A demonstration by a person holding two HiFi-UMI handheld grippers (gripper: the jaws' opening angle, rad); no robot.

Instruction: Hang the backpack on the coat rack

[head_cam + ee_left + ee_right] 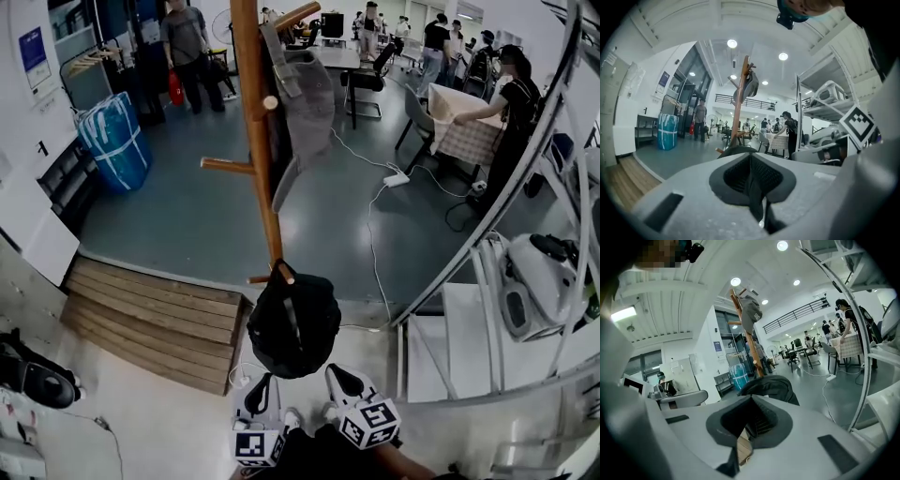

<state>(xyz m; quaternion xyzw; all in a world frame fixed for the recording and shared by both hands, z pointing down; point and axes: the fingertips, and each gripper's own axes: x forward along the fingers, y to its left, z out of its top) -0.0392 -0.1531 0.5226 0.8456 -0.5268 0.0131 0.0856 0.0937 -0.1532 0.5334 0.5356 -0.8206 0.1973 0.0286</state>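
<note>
The black backpack (293, 323) hangs by its top loop on a low peg (284, 274) of the wooden coat rack (253, 122). A grey bag (309, 103) hangs on an upper peg. Both my grippers are just below the backpack at the bottom of the head view, apart from it: the left gripper (265, 381) and the right gripper (336, 373). Each has its jaws shut with nothing between them. In the left gripper view the gripper (752, 161) points at the backpack (736, 150) and the rack (740, 98). The right gripper (750, 420) has the backpack (768, 386) close ahead of it.
A wooden ramp (155, 323) lies left of the rack's foot. A blue wrapped bundle (114, 141) stands at the far left. A white metal shelf frame (497, 234) with appliances fills the right. A power strip (396, 178) and cable cross the floor. People stand by tables behind.
</note>
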